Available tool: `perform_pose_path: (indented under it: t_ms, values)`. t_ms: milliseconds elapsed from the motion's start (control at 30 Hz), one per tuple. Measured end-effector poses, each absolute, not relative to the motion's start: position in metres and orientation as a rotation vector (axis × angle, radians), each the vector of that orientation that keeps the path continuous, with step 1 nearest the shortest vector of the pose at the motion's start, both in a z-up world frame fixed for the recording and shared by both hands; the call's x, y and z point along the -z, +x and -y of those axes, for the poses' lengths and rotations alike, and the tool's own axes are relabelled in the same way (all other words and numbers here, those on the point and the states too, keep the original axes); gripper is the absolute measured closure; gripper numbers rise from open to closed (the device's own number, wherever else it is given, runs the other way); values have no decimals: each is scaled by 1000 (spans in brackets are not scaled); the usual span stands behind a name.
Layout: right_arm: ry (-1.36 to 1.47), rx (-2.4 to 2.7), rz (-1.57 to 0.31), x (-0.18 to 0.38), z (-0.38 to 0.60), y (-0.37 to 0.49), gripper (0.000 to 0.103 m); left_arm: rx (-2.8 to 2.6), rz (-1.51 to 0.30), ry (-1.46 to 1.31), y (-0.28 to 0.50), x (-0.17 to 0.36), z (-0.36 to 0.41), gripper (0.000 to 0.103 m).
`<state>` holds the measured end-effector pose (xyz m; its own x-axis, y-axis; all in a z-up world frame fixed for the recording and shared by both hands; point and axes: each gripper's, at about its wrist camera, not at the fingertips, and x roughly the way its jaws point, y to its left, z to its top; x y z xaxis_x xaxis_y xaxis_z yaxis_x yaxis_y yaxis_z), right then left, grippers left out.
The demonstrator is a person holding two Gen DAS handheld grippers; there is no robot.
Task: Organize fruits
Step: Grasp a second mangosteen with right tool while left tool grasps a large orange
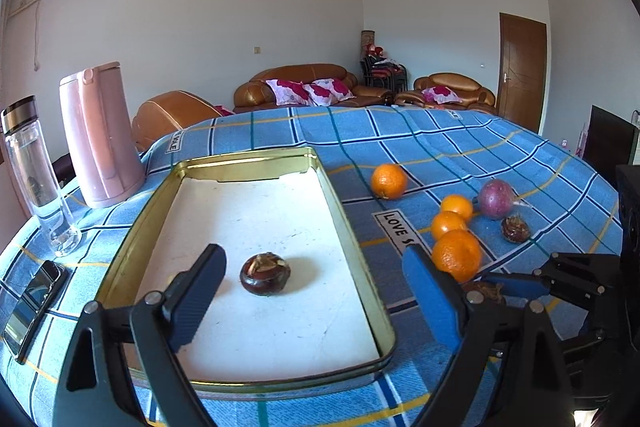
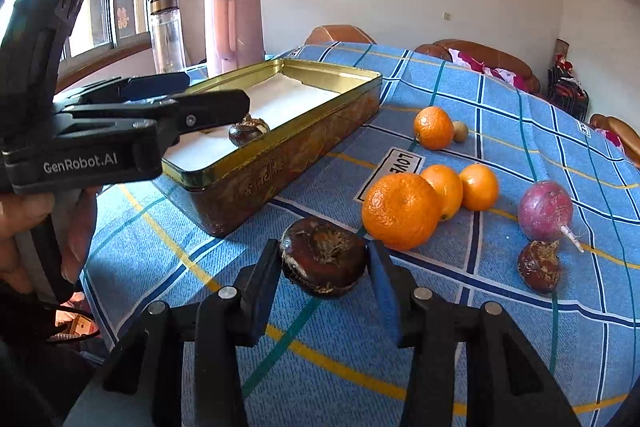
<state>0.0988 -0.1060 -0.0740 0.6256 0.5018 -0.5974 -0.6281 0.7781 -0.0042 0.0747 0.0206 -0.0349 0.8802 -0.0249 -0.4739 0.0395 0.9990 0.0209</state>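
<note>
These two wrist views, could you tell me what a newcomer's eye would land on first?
Probably the bright oranges clustered on the blue checked cloth, beside a purple fruit. Next, the right gripper, its fingers closed on a dark brown water chestnut close to the camera. Then the gold-rimmed tin holding one chestnut, with the left gripper open over it.

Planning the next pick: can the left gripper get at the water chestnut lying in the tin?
Probably yes. The left gripper hangs over the tin with jaws wide open, the water chestnut lies alone on the white liner right between them, and nothing covers it. Only the tin's low rim stands nearby.
</note>
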Motion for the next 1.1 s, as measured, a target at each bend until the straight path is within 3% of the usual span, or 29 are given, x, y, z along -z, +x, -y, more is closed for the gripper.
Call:
perform_pose_path:
  t_ms: [400, 700, 900, 1100]
  values:
    - [-115, -401, -539, 55, 177, 125, 57, 159, -584, 66, 110, 42, 49, 13]
    - [-94, -386, -537, 54, 191, 136, 57, 203, -727, 117, 138, 66, 84, 27]
    - [-110, -383, -518, 54, 190, 133, 57, 233, -806, 124, 146, 78, 94, 53]
    - [-115, -390, -492, 53, 191, 129, 57, 263, -782, 78, 142, 75, 87, 54]
